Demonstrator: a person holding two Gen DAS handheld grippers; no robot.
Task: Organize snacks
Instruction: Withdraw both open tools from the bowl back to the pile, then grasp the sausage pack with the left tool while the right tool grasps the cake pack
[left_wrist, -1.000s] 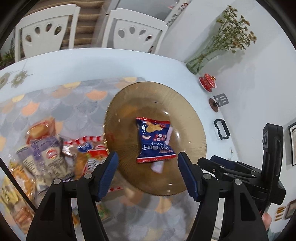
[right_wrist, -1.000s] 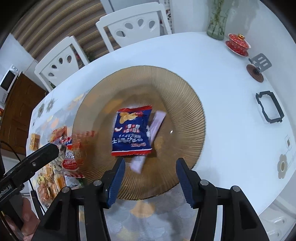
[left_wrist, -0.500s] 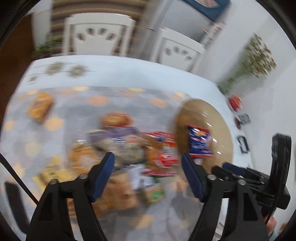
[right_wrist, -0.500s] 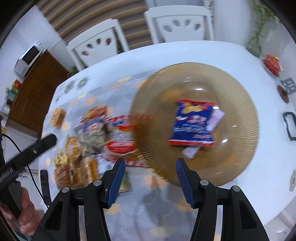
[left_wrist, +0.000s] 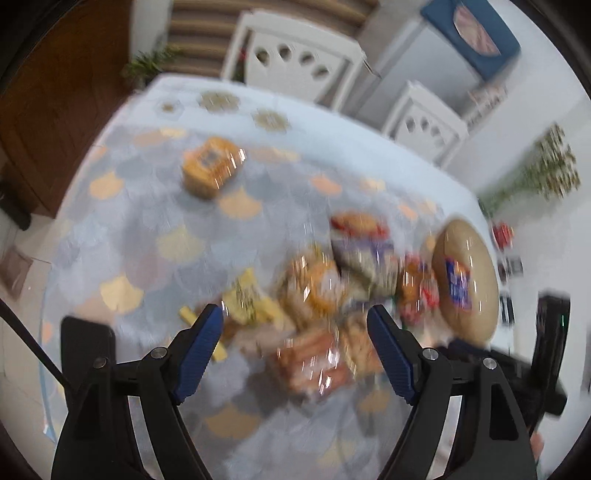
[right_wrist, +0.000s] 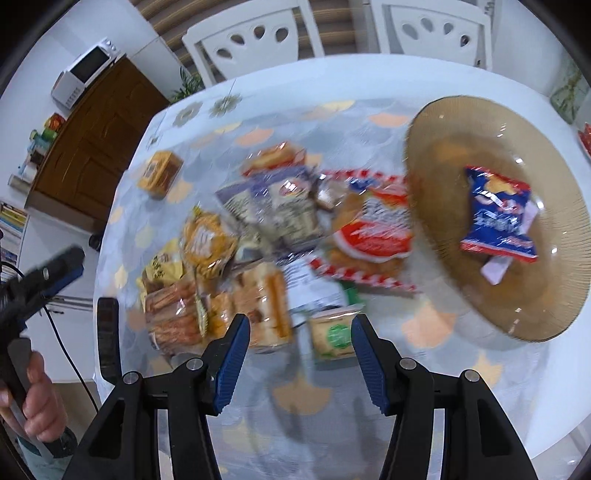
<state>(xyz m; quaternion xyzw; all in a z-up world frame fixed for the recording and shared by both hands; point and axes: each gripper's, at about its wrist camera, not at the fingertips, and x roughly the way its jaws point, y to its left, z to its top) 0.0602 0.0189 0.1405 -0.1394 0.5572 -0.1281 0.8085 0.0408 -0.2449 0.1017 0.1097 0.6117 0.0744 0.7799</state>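
**Both tongs empty above the snack pile**

The step in hand seems to be the choice of the next snack. One blue bag (right_wrist: 496, 221) lies already on the brown plate (right_wrist: 443, 155), at about 2 o'clock in the right view, with a pale packet half under it. The other snacks are in a loose pile (right_wrist: 258, 251) on the bench (right_wrist: 388, 77), just at the plate's 9 o'clock side. One orange pack (right_wrist: 160, 173) lies apart at 10 o'clock.

The left tongs (left_wrist: 295, 347) are wide open and hold nothing; they hover over the near side of the pile. The right tongs (right_wrist: 299, 354) are also wide open and empty, with a green-label pack (right_wrist: 334, 334) between the tips, but I cannot tell if they touch it.

I judge that the next move needs a descent on one single pack, then a closing. The pictures are blurred, so the packs are difficult to separate.
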